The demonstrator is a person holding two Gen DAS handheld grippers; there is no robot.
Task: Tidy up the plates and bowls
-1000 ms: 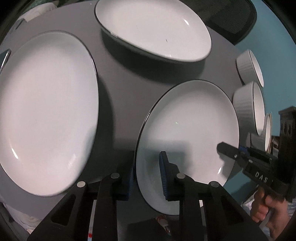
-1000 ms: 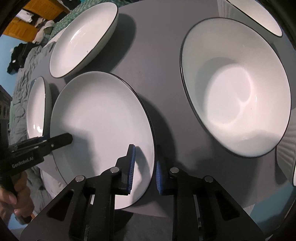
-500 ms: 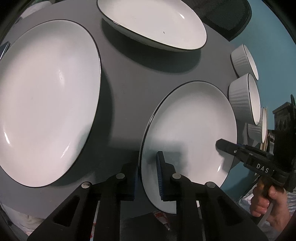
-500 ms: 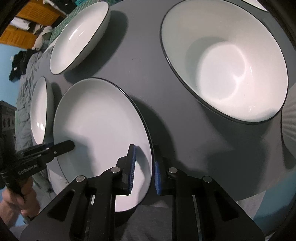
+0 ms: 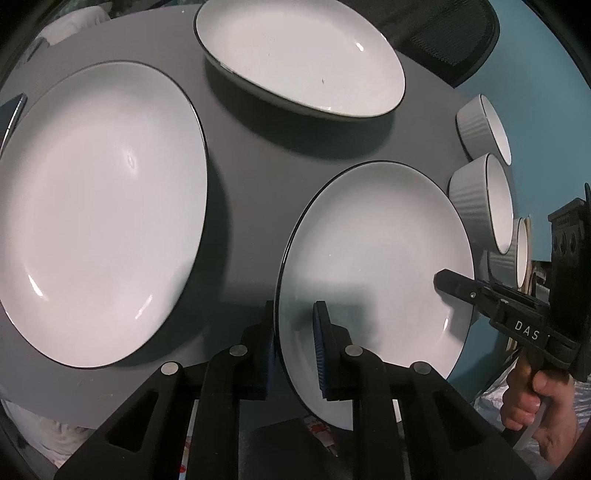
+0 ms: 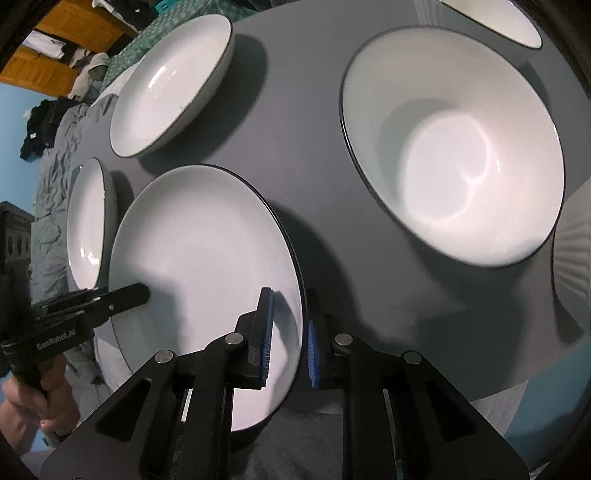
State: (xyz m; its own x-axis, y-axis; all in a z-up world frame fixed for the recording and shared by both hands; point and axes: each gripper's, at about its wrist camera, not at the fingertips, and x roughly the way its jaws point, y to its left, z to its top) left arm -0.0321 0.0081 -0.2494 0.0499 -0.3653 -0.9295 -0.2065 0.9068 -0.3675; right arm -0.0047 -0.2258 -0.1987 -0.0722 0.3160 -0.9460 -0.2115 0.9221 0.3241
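Observation:
A white plate with a thin black rim (image 5: 373, 254) is held off the grey table (image 5: 251, 155) by both grippers. My left gripper (image 5: 295, 332) is shut on its left edge, one finger above and one below. My right gripper (image 6: 290, 325) is shut on its opposite edge and also shows in the left wrist view (image 5: 454, 286). The same plate fills the lower left of the right wrist view (image 6: 199, 266). A large white plate (image 5: 96, 206) lies left of it, and a shallow white bowl (image 5: 295, 55) behind.
Several ribbed grey bowls (image 5: 484, 206) stand along the table's right edge. A deep white bowl (image 6: 454, 162) sits right of the held plate. A black mesh chair (image 5: 450, 33) stands behind the table. A bed with clothes (image 6: 55, 110) lies beyond the left edge.
The held plate has risen slightly and tilted, with both grippers staying clamped on its edges. The view of the table has shifted a little.

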